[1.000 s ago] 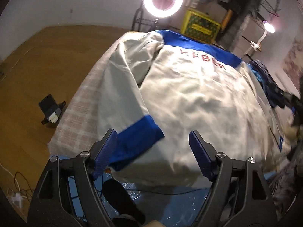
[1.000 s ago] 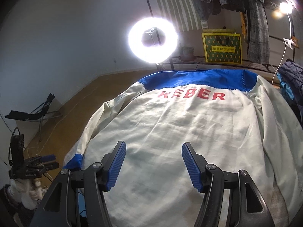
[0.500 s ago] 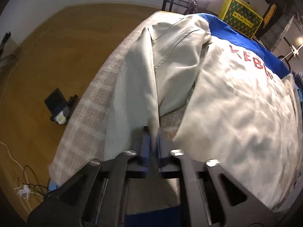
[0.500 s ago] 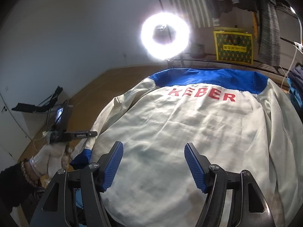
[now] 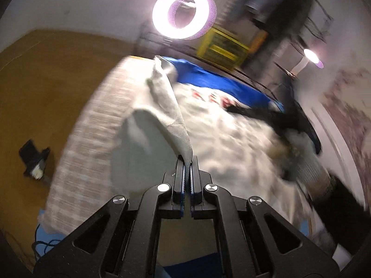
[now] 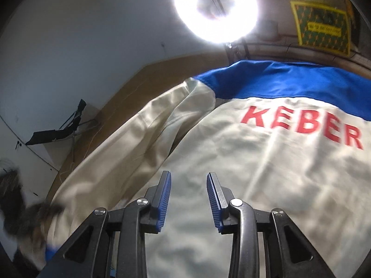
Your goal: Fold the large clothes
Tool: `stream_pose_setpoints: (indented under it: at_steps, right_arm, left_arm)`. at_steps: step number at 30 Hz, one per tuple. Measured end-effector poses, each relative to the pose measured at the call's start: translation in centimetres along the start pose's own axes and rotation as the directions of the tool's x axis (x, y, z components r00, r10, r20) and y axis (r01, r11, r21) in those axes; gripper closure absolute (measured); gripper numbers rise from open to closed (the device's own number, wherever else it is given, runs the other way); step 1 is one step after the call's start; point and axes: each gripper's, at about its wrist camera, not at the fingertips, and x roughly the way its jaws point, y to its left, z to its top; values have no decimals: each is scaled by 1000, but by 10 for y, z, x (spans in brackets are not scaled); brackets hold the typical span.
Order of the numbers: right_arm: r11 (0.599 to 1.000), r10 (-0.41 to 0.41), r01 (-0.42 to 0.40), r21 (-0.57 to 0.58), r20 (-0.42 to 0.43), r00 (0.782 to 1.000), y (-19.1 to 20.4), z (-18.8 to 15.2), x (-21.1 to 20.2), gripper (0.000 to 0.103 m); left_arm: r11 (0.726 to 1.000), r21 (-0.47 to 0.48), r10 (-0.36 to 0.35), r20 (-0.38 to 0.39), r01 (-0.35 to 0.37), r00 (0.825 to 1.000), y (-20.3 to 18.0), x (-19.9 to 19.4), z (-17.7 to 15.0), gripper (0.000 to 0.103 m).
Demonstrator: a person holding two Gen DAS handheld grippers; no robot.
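Lifted sleeve point(image 5: 167, 106) blocks the left; jacket back point(image 6: 255, 173) lies open.

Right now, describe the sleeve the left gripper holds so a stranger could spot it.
Start at the cream jacket with red KEBER lettering. Its sleeve runs from the blue shoulder band to the left gripper, pinched there and lifted clear, unlike the flat body.

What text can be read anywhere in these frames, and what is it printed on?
"KEBER": red capitals on the back of the white jacket, just under its blue shoulder band.
Label on the yellow and green box: too blurred to read.
Nothing else legible.
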Motion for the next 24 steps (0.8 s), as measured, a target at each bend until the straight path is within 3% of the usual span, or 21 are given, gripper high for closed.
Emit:
stream_pose_setpoints:
  at_steps: [5,7,9,11,14,18,19,21,23,24]
  right_arm:
    - [994,61,-59,94,-18,998,-25,36,25,59]
    - [985,100,-99,143,6,995,-39,50,28,40]
    - [969,140,-143,203,25,990,-53,56,32,32]
    - [964,132,-130,231,8,991,-62,59,42,33]
    - [976,39,-24,216,-69,997,-67,57,65,41]
    - [973,45,-12,229,-137,990,-69,49,96,81]
    - [979,0,30,203,-148,989,-67,48,102,88]
    - [984,-76,101,149,-168,983,-63,48,108,89]
    - [985,-100,121,125,-160,982,-63,47,103,87]
    - [984,-116,134,118,-150,982,-62,48,96,80]
  left_arm:
    - [989,92,-101,-159,117,982,-34,24,-43,103]
    - [984,119,-107,-215,135,971,-41,34,-56,103]
    - [980,137,-103,-260,143,960,-48,43,-66,103]
    - [977,158,-95,-284,144,954,-55,50,-71,103]
    - [970,192,-87,-284,146,955,-66,48,-74,103]
    - [967,217,-67,-281,131,957,-70,48,-71,103]
    - [967,222,-59,-290,127,955,-72,50,-73,103]
    - [968,222,-45,-300,116,953,-68,52,-73,98]
    - [974,197,-56,-286,116,956,-60,40,-75,83]
    - [978,175,-70,-259,118,963,-53,30,-75,71]
